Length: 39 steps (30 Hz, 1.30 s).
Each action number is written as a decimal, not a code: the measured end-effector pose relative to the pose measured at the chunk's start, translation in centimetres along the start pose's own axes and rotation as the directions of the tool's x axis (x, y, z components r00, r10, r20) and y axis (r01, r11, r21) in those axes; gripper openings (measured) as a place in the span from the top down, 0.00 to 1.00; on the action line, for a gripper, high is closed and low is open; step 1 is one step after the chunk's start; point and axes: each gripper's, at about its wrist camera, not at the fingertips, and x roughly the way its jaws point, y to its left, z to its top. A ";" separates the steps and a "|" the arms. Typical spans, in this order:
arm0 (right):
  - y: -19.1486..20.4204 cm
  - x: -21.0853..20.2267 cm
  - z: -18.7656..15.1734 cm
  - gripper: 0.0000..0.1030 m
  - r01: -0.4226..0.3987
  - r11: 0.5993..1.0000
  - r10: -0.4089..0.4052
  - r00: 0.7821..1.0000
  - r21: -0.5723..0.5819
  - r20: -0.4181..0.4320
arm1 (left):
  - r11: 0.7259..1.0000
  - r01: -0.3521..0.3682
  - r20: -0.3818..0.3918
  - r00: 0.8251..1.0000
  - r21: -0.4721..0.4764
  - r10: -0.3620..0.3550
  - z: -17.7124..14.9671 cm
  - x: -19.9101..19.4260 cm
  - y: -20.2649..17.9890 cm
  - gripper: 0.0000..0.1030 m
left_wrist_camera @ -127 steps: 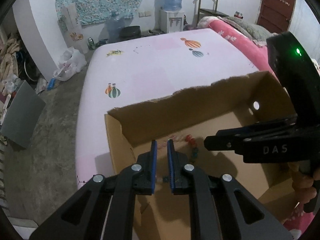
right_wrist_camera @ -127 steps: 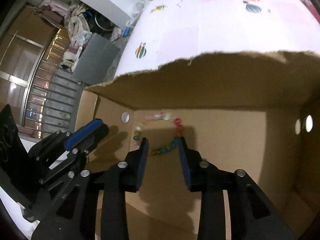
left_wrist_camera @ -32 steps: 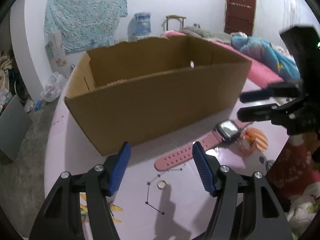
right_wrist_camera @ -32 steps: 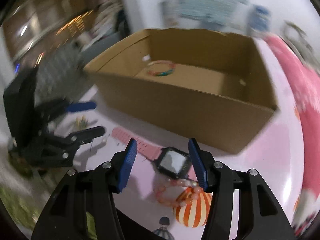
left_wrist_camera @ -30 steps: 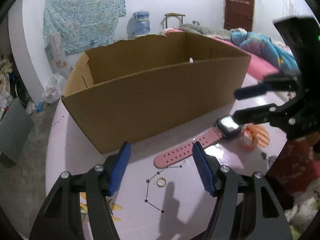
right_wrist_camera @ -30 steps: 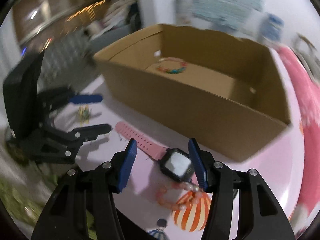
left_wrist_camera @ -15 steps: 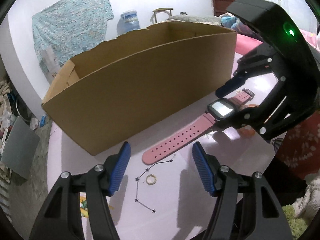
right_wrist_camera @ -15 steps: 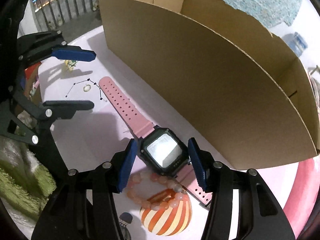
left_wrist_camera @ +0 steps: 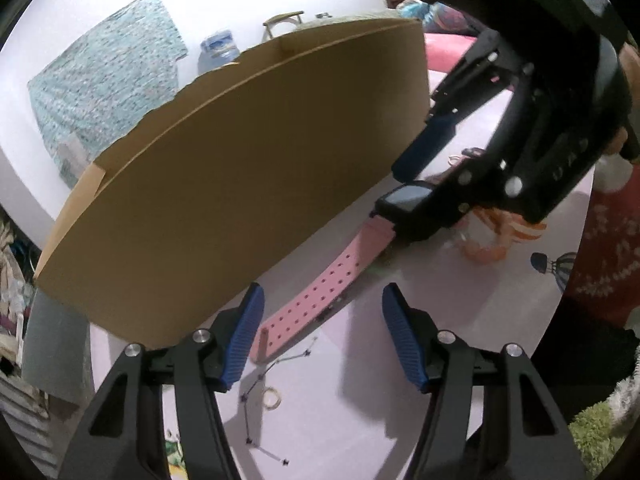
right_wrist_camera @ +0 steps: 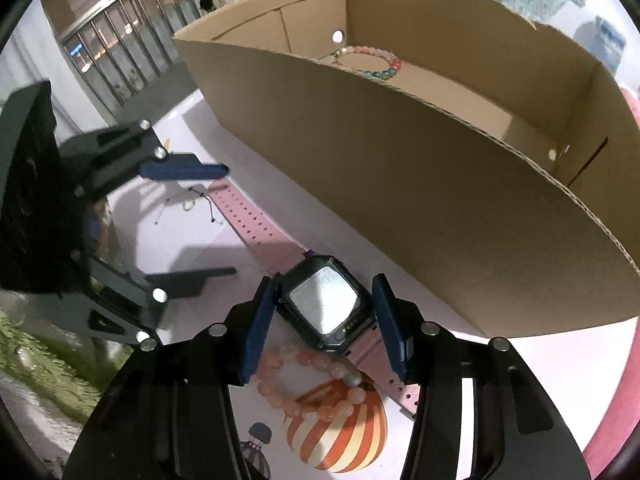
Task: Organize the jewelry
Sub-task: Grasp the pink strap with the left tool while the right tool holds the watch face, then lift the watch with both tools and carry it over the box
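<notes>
Both grippers have dropped from the box (right_wrist_camera: pixel 400 184) to the watch (right_wrist_camera: pixel 326 304) lying beside it, so we centre the right gripper (right_wrist_camera: pixel 324 320), open around its face, while the left gripper (left_wrist_camera: pixel 322 334) closes over the strap (left_wrist_camera: pixel 320 292), gripping nothing yet.

The left hand-held gripper (left_wrist_camera: pixel 322 334) is black, its angular arms pierced by triangular cut-outs and studded with round silver screws, each finger faced with a ribbed blue pad (left_wrist_camera: pixel 244 336). The right hand-held gripper (right_wrist_camera: pixel 323 326) is built alike: black frame, silver screws, blue pads (right_wrist_camera: pixel 260 326), and faint raised letters on its side. The person wears a red garment (left_wrist_camera: pixel 600 252) with a white pattern.
</notes>
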 end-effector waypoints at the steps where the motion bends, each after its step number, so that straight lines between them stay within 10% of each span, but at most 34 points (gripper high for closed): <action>1: -0.3 -0.1 0.1 0.55 -0.017 1.000 0.017 1.000 0.011 0.003 | 1.000 -0.001 -0.003 1.000 0.003 0.001 0.1 0.2 -0.1 0.44; 18: -2.1 0.1 -2.6 0.55 -0.132 0.986 0.125 0.989 0.098 0.076 | 0.999 0.034 -0.045 0.998 -0.007 -0.034 1.9 1.5 1.2 0.86; 27: -0.9 -3.0 -6.0 0.52 -0.003 0.988 -0.022 0.987 0.153 0.157 | 0.976 0.157 -0.077 0.982 -0.152 -0.171 3.4 2.5 4.6 0.91; 39: 0.2 -3.1 -7.4 0.80 0.230 0.969 -0.240 0.963 0.087 0.125 | 0.948 0.214 -0.100 0.965 -0.236 -0.243 2.8 2.8 5.6 0.93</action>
